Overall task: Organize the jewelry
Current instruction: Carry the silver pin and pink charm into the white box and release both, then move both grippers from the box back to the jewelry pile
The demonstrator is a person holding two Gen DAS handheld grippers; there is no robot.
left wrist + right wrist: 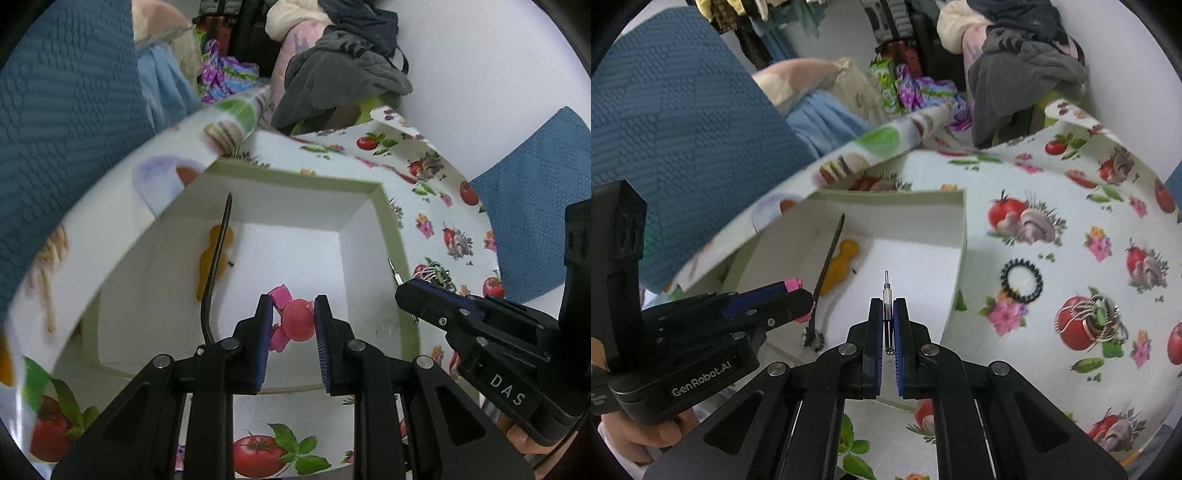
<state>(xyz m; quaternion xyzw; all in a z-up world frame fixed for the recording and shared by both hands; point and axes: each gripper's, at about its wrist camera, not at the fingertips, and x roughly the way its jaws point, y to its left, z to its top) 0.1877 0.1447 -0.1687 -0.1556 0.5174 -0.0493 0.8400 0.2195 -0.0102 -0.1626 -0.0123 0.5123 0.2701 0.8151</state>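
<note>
2 grippers poised over the open white cardboard box (362,229): left gripper (293,325) fingers clamp a pink plastic hair clip (295,317), right gripper (888,321) fingers pinch a slim silver metal pin (886,299); release each low, clear of the box walls.

The box (373,236) looks like matt white card with a pale green rim. The desk cloth (1052,206) has a smooth, slightly glossy printed face, like oilcloth. The clip (295,321) in the left claw (293,325) is pink plastic with a finely dimpled dome. The pin (886,295) in the right claw (886,325) is shiny metal. Both claws are matt black plastic with ribbed blue pads (320,347). The hair tie (1021,275) is glossy black coil. The chair back (683,122) is rough blue woven cloth.
</note>
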